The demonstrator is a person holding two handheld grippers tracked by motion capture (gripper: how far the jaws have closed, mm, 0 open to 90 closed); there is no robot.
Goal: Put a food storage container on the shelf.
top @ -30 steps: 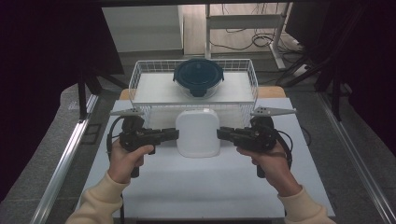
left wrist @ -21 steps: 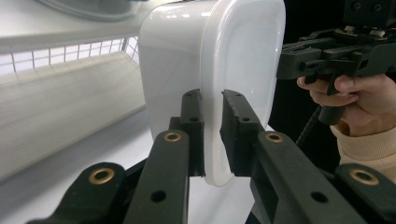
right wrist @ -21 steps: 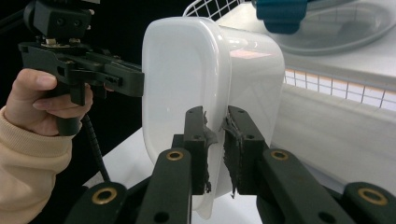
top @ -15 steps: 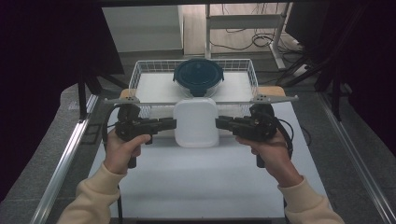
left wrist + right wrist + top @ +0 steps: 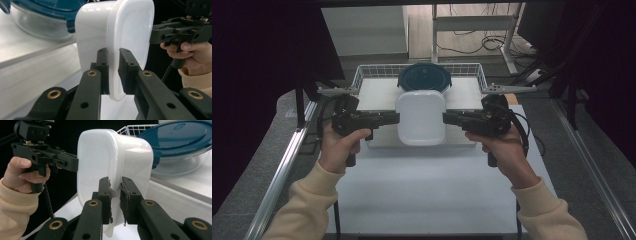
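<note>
a: left to right, step in hand? left gripper [image 5: 393,118] first.

b: its jaws stand narrow, pinching the left rim of the white rounded-rectangle plastic container [image 5: 421,118]. in the left gripper view the pads [image 5: 127,72] clamp that rim from both sides.

a: where is the container itself?

b: in the air between the two grippers, in front of the white wire basket [image 5: 360,76] and partly over its near edge, apart from the white tabletop [image 5: 427,190]. i judge this the carry step: a two-handed lift toward the basket.

a: right gripper [image 5: 447,118]?

b: same story, jaws narrow and closed on the container's right rim; the right gripper view has the rim wedged between the worn pads [image 5: 125,195].

a: next move?

b: probably forward over the basket's front wall, both hands level and together so the rim doesn't slip, then down.

a: obstacles?

b: the round clear glass bowl with a dark teal lid [image 5: 424,77] sits in the basket just behind the container. free floor lies beside and in front of it, so placement must stop short of the bowl. the wire rim could also catch the container's base.
</note>
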